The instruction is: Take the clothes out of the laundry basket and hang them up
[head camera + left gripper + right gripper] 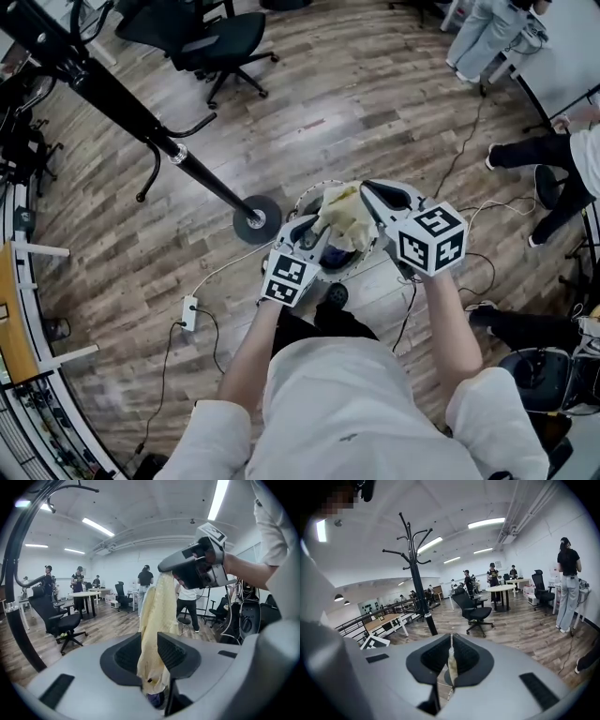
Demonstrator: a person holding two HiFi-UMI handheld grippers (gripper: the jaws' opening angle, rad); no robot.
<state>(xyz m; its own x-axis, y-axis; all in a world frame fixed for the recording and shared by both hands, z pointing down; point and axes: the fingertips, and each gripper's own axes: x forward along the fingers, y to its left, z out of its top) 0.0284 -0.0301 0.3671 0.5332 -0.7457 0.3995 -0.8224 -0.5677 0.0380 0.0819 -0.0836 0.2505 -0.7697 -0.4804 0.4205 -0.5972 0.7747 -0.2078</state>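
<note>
Wood floor [375, 103] office; coat stand [122, 98] far left, desk chair [202, 37] beyond it. Laundry basket [312, 194] on floor near person's feet, under both grippers. Yellow garment [159, 602] is up out of basket. R gripper [451, 638], jaws together, pinches a thin fold. Cloth hangs down to L gripper [149, 638], lower & left, jaws clamped on a thicker bunch.

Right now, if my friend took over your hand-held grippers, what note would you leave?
Right hand-held gripper: shut on the yellow garment by a thin edge, above the laundry basket.
Left hand-held gripper: closed on the same garment, lower down.
Done: garment is mostly out of the basket.
Left: hang it on the coat stand; dark blue clothing waits in the basket.
</note>
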